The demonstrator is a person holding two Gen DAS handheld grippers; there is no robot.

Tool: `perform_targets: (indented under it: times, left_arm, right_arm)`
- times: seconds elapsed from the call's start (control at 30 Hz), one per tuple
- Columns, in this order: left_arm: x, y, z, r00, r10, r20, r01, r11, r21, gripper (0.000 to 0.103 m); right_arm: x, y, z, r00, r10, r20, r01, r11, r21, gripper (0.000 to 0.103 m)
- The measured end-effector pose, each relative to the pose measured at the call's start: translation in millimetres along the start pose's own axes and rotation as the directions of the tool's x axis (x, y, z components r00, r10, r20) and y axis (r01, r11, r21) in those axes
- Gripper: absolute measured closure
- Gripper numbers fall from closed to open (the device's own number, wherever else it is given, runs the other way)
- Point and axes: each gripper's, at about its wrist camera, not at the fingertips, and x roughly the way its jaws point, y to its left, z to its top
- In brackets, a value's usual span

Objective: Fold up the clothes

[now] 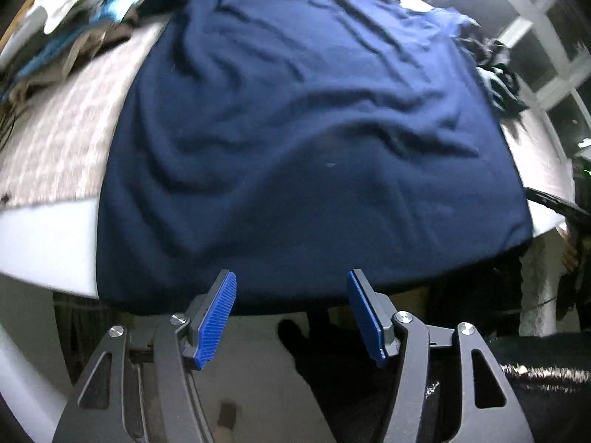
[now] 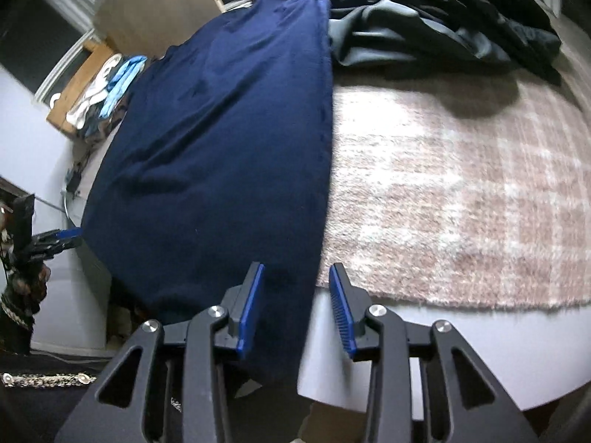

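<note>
A navy blue shirt (image 1: 295, 129) lies spread flat on a table under a pinkish woven cover (image 1: 66, 136). Its near hem hangs over the table's front edge. My left gripper (image 1: 291, 280) stands open at the middle of that hem, and nothing is between its blue pads (image 1: 216, 321). In the right wrist view the shirt (image 2: 221, 147) runs away from me, and its right side edge and near corner hang down between the jaws of my right gripper (image 2: 295, 277). Those jaws are open: the right pad (image 2: 341, 310) is clear of the cloth. The left gripper (image 2: 55, 240) shows at the left edge.
A heap of white, light blue and brown clothes (image 1: 85, 11) lies at the far left of the table. Crumpled black garments (image 2: 443, 11) sit at the far right beside the shirt. The pinkish cover (image 2: 461, 192) lies bare to the shirt's right. A window (image 1: 546, 55) is beyond.
</note>
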Motion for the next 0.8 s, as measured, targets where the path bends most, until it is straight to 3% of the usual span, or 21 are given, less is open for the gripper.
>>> perform_targets:
  times: [0.07,0.1,0.13,0.27,0.37,0.4,0.53,0.67,0.8]
  left_arm:
    - [-8.4,0.2,-4.6,1.0,-0.015,0.016,0.015,1.0,-0.005,0.044]
    - [-15.7,-0.5,-7.7,1.0,-0.01,0.029,0.01,1.0,0.002,0.044]
    - [-23.1,-1.1,-11.1,0.999,-0.004,0.041,0.003,1.0,0.009,0.043]
    - [-52.5,-1.7,-32.4,0.996,0.051,0.074,-0.053,0.998,0.032,0.043]
    - [-60.3,-13.3,-45.2,0.995,0.021,0.098,-0.024,0.999,0.03,0.043]
    - [-60.1,-20.6,-48.9,0.995,0.005,0.103,-0.009,0.999,0.037,0.043]
    - [-48.5,-78.0,-61.2,0.992,-0.07,0.109,0.053,0.987,0.153,0.043]
    - [-27.8,-153.0,-68.2,0.985,-0.149,0.084,0.112,0.934,0.338,0.043]
    - [-10.7,-221.9,-73.8,0.98,-0.189,0.057,0.132,0.841,0.525,0.043]
  right_arm:
    - [0.6,9.8,-2.2,0.999,-0.037,-0.001,0.037,0.998,-0.057,0.072]
    - [1.9,13.0,-1.1,0.998,-0.057,-0.009,0.056,0.995,-0.08,0.096]
    - [1.4,12.9,-0.5,0.998,-0.055,-0.021,0.053,0.995,-0.083,0.1]
    - [-23.9,-7.7,-0.5,0.999,0.049,0.011,-0.049,0.999,0.014,0.1]
    - [-38.6,-27.5,-3.0,0.996,0.082,0.032,-0.085,0.991,0.107,0.092]
    - [-38.7,-30.6,-5.3,0.996,0.082,0.019,-0.084,0.988,0.127,0.079]
    - [-36.2,-24.0,-27.2,0.999,0.049,-0.005,-0.048,0.995,0.087,0.076]
    - [-29.3,-1.4,-47.2,1.0,0.012,-0.024,-0.013,1.0,-0.019,0.076]
    - [-16.8,18.9,-51.4,0.998,-0.062,-0.012,0.06,0.988,-0.14,0.076]
